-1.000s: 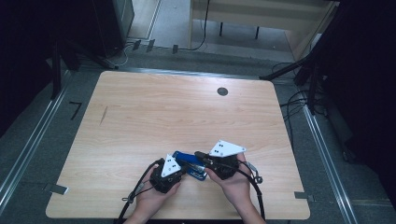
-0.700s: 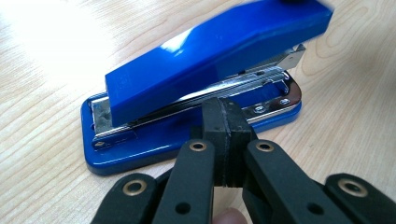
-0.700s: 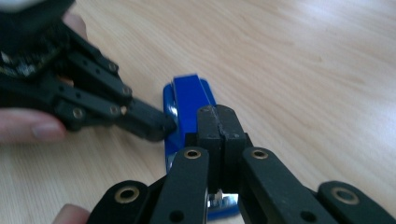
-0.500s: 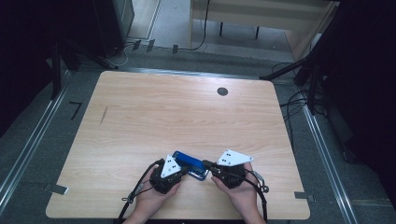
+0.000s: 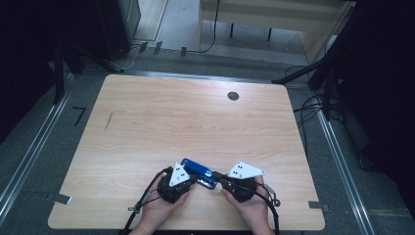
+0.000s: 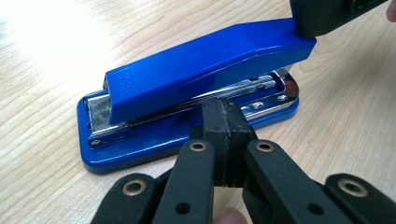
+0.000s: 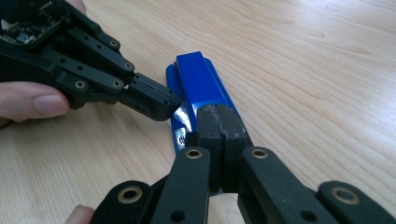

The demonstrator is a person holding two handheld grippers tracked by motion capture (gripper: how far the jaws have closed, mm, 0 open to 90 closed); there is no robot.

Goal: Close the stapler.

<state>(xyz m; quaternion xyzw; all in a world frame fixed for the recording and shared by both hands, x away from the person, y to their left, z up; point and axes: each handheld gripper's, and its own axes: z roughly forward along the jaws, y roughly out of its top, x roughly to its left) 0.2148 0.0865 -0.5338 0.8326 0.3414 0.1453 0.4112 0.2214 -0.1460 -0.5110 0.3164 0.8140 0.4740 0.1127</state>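
Blue stapler (image 5: 198, 172) at the counter's (image 5: 195, 122) near edge, flanked by both closed, empty claws: the right claw (image 5: 219, 175), higher over the stapler a second ago, has dropped beside its front end, left claw (image 5: 195, 179) alongside, suggesting opening.

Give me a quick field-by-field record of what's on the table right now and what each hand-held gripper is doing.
surface: wooden table
object: blue stapler, lying near the front edge, top arm raised at one end
left hand-held gripper: jaws shut, tips at the stapler's side
right hand-held gripper: jaws shut, tips against the stapler's end
other: dark round spot far side of table
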